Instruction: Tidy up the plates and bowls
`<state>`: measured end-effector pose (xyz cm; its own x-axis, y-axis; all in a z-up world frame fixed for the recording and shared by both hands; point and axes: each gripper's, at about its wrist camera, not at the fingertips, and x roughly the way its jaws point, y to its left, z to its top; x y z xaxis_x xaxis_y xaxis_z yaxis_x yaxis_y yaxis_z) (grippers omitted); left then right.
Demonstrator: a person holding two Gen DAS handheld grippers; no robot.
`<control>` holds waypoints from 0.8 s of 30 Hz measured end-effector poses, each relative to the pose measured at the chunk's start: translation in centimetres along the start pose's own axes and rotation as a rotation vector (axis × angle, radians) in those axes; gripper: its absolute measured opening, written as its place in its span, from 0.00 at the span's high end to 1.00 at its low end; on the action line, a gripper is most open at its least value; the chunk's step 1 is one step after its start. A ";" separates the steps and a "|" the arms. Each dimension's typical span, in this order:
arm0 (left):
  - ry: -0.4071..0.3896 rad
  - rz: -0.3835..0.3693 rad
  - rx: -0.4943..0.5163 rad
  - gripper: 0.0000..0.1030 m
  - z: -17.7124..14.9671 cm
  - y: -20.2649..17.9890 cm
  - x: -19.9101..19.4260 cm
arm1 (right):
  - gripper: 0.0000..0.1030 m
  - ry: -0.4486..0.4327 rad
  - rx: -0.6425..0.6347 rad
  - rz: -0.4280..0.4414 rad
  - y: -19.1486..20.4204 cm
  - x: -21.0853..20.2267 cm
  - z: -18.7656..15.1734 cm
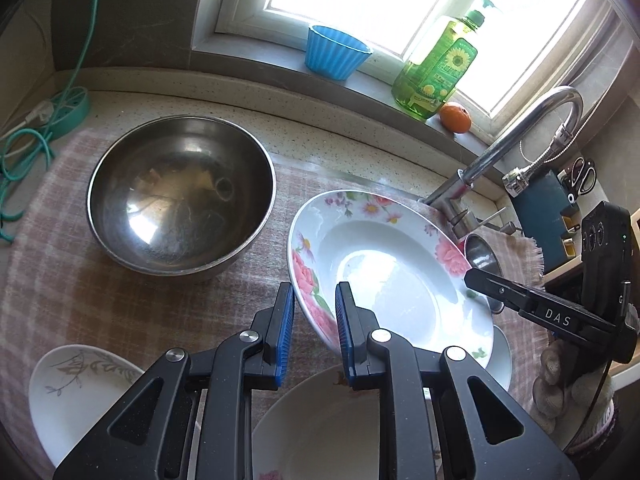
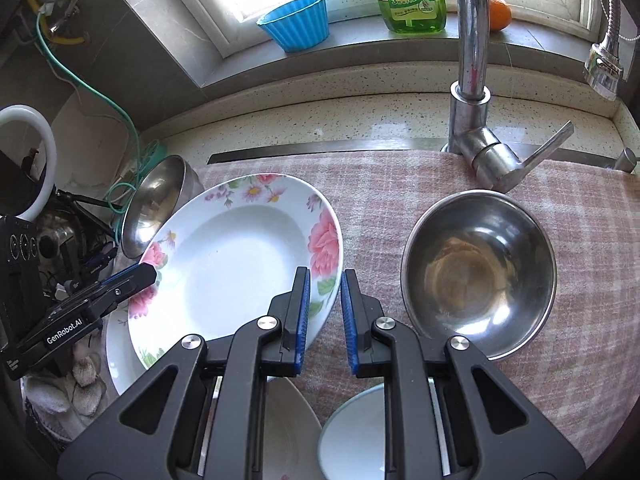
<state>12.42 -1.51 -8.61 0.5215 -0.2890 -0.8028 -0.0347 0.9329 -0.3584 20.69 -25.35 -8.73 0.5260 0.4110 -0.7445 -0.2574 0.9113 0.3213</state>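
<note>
Sunlight from the window falls on a worktop [image 2: 360, 120] covered by a pink checked cloth [image 2: 580, 280], where a floral plate [image 1: 384, 264] is held tilted above the other dishes by two sets of tongs at once. The left tongs [image 1: 315, 312] are clamped on the plate's near left rim, which passes between their blue pads in the left wrist view; the right tongs [image 2: 325, 300] are clamped on the opposite rim, its edge caught between their pads in the right wrist view. Each tool also shows in the other camera as a dark arm reaching to the plate's far edge. Under the raised plate lie a plain white plate [image 1: 320, 424] and part of another white dish [image 2: 116, 344]. A large steel bowl [image 1: 182, 194] sits on the cloth to the left of the plate, and a small steel bowl [image 2: 480, 272] sits to its right, near the tap [image 2: 472, 80]. A white plate with a grey leaf pattern [image 1: 76, 384] rests at the cloth's near left corner. On the windowsill stand a blue ribbed cup [image 1: 336, 54], a green soap bottle [image 1: 436, 72] and an orange [image 1: 455, 117].
</note>
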 end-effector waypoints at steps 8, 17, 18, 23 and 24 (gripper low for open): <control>-0.002 0.002 0.003 0.82 -2.0 0.6 -1.7 | 0.84 0.004 -0.005 0.005 1.2 -0.7 -2.8; -0.007 0.011 0.014 0.82 -4.7 1.0 -3.9 | 0.84 0.003 -0.010 0.014 2.3 -1.9 -6.0; -0.008 0.013 0.017 0.82 -5.0 1.0 -4.2 | 0.84 0.003 -0.018 0.008 2.4 -2.0 -6.4; -0.020 0.017 0.031 0.82 -6.5 1.0 -5.3 | 0.84 0.022 -0.019 0.011 2.8 -2.4 -8.5; -0.018 0.015 0.029 0.82 -6.7 1.0 -5.4 | 0.84 0.025 -0.017 0.012 2.8 -2.5 -8.9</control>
<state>3.87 -0.42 -7.86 0.5361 -0.2717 -0.7992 -0.0175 0.9430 -0.3323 11.48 -23.97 -11.19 0.5025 0.4215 -0.7549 -0.2779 0.9055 0.3206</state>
